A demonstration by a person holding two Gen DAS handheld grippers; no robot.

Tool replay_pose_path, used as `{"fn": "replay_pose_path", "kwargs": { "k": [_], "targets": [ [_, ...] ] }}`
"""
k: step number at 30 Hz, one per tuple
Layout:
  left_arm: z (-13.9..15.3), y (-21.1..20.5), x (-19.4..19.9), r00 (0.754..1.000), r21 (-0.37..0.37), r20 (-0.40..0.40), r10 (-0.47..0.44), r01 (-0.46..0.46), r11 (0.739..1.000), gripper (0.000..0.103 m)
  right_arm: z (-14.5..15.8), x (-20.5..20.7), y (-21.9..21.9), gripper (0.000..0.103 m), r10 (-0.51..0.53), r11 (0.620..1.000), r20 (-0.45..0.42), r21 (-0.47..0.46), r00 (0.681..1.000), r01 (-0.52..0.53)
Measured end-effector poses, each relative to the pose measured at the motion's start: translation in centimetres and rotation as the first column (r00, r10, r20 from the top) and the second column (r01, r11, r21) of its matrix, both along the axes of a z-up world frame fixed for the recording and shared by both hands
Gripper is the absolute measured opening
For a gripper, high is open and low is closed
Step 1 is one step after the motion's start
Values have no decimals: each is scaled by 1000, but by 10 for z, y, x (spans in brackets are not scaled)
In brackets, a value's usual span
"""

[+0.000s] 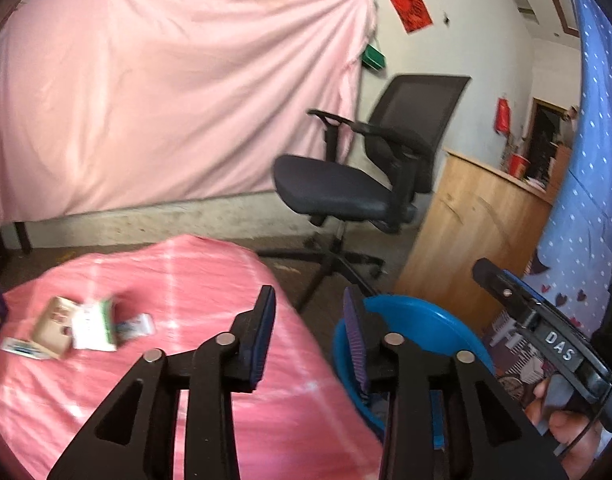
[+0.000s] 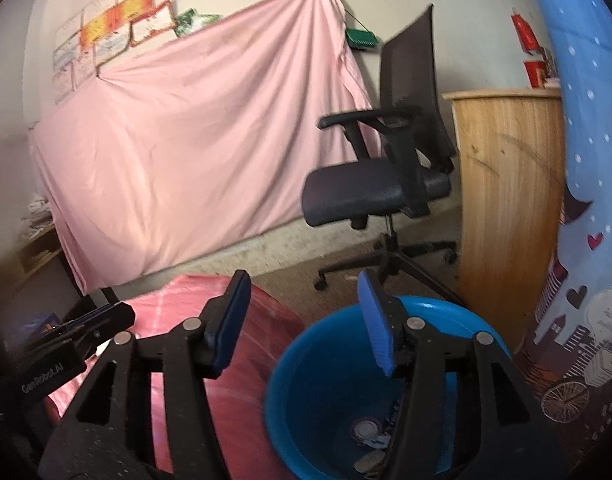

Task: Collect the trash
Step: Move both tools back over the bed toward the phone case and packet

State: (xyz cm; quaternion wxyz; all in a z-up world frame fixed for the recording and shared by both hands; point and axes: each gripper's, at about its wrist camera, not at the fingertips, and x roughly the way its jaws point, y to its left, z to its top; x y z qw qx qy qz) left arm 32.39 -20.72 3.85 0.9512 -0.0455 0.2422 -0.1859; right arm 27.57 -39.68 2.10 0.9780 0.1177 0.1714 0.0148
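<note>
Left wrist view: a pink sheet (image 1: pixel 177 92) hangs across the far wall, with a black office chair (image 1: pixel 370 176) and a wooden cabinet (image 1: pixel 474 232) to its right on the floor. Below, a bench under a pink striped cloth (image 1: pixel 225 280) fills the lower left. A blue bin (image 1: pixel 418 316) stands just beside the bench's right edge. The left tool (image 1: pixel 310 336) hangs over the gap between bench and bin; its jaws are apart with nothing between them. The right tool (image 1: pixel 538 320), marked "DAS", enters from the right edge, held by a hand (image 1: pixel 566 424). On the cloth at left lies a loose cluster of trash: a tan carton (image 1: pixel 53 328), a white-and-green packet (image 1: pixel 97 324) touching it, and small wrappers (image 1: pixel 21 348) nearby. Right wrist view: the right tool (image 2: pixel 306 332) is above the near rim of the blue bin (image 2: pixel 466 320), jaws spread wide and empty. Inside the bin, at the bottom, lie a round white lid (image 2: pixel 366 428) and other scraps too blurred to identify.
</note>
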Motion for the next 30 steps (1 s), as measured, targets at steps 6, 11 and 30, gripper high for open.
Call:
{"fn": "replay_pose_path", "kwargs": {
  "k": [6, 11, 30],
  "targets": [
    [10, 45, -16, 990, -26, 76, 123, -121, 992, 55, 13, -4, 30, 93, 45, 999, 105, -8, 993, -45],
    [13, 77, -33, 963, -32, 144, 228, -226, 974, 83, 19, -8, 54, 103, 63, 998, 184, -42, 981, -56],
    [-24, 176, -67, 851, 25, 253, 460, -481, 876, 102, 9, -2, 155, 103, 309, 942, 282, -221, 908, -252]
  ]
}}
